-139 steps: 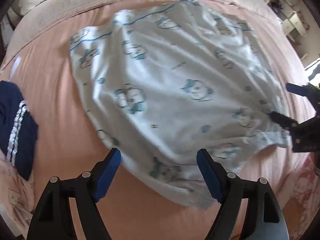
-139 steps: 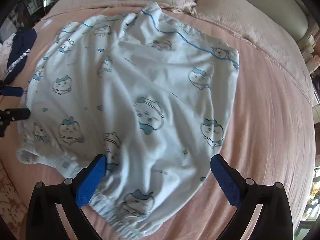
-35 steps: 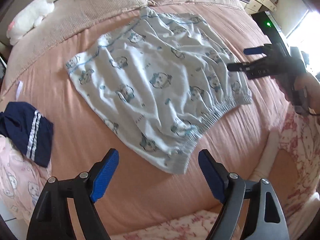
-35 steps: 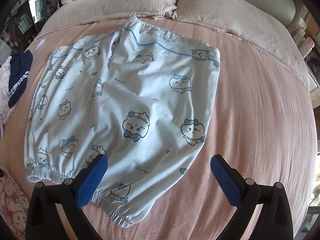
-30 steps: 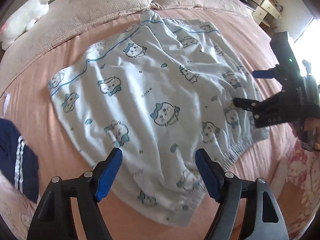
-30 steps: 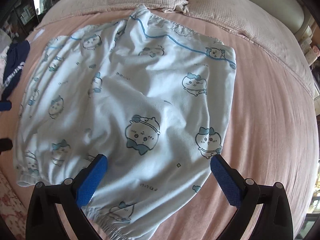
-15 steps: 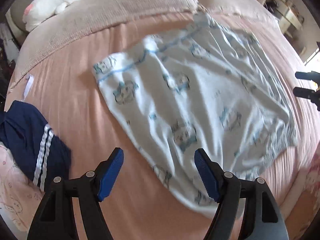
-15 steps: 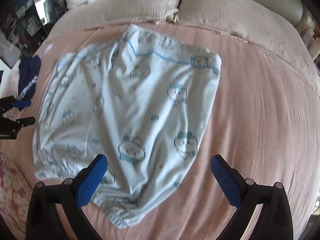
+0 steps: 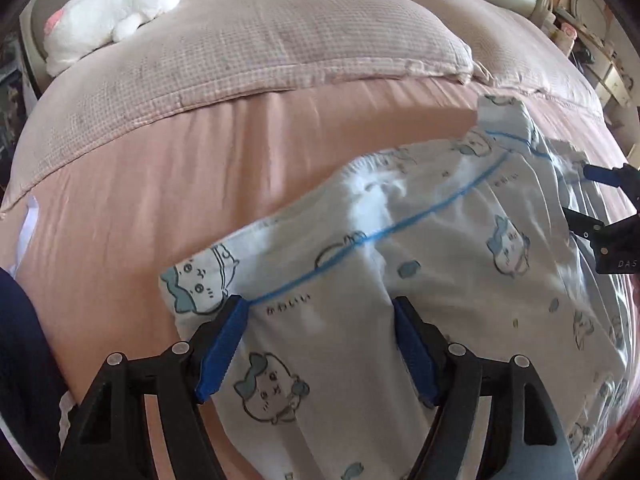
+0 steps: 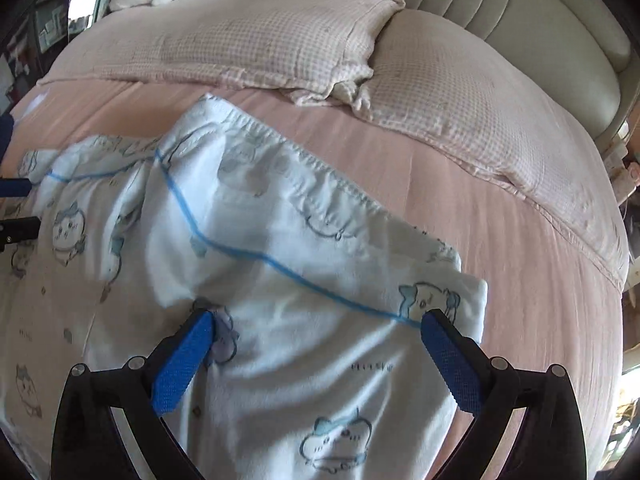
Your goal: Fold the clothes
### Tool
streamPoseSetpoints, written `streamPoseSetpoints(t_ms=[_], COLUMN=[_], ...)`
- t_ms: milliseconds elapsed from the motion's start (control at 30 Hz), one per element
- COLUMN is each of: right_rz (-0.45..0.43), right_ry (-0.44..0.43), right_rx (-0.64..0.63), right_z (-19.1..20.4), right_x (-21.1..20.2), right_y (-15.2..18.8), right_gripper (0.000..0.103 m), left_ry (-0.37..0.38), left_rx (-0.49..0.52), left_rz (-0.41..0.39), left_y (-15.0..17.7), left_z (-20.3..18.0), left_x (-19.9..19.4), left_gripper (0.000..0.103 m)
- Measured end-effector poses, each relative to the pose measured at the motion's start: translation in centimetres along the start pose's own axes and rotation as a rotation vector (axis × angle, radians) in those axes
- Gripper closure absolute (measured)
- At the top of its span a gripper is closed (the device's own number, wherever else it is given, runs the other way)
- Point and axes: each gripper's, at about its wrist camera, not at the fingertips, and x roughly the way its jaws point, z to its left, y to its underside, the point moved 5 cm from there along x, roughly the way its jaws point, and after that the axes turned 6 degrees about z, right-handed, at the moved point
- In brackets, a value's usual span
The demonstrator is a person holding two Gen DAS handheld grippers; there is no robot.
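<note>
Pale blue cotton shorts, printed with cartoon animals and a thin blue line, are spread flat on the pink bed sheet. Their elastic waistband is turned toward the two checked pillows, which lie side by side at the padded headboard. The left gripper is held over the left corner of the waistband with its blue pads wide apart; the cloth is seen between them, but it is not pinched. The right gripper is held over the right corner in the same way, widely spread, and nothing is clamped. A white plush toy is seen on the left pillow. A dark navy garment lies at the left edge of the bed.
</note>
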Motion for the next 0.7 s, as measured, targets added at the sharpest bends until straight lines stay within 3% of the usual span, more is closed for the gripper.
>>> streamPoseSetpoints(t_ms=[200,233,367,433,600,700], right_rz=[-0.062,-0.083,-0.094,-0.051,0.047,0.084], right_ry=[0.046,0.057,-0.111,-0.137,-0.18,-0.092], right_rx=[0.094,0.102,0.126,0.13,0.115,0.053], right_z=[-1.6,-1.8,-1.5,-1.3,-1.3,-1.1], right_x=[-0.1,-0.8,-4.6,-5.3,-4.7,-2.6], right_y=[-3.8,-4.0,-1.7,0.2,3.4,3.5], right_gripper=[0.0,0.0,0.0,0.0,0.0,0.0], left_ry=[-0.1,-0.084,0.021,0.083,0.225,0.111], left_rx=[-0.038,-0.045,-0.023,0.001,0.183,0.244], left_rz=[-0.066,-0.075,-0.072,-0.061,0.055,0.049], left_y=[-1.8,-1.5,-0.2,0.6,1.6,1.1], left_z=[0.9,1.2,0.7,0.2,-8.6,-11.0], left_x=[-2.7,-3.8,-6.8,-8.0,-3.6,-2.0], left_gripper=[0.03,0.03,0.03,0.03,0.03,0.029])
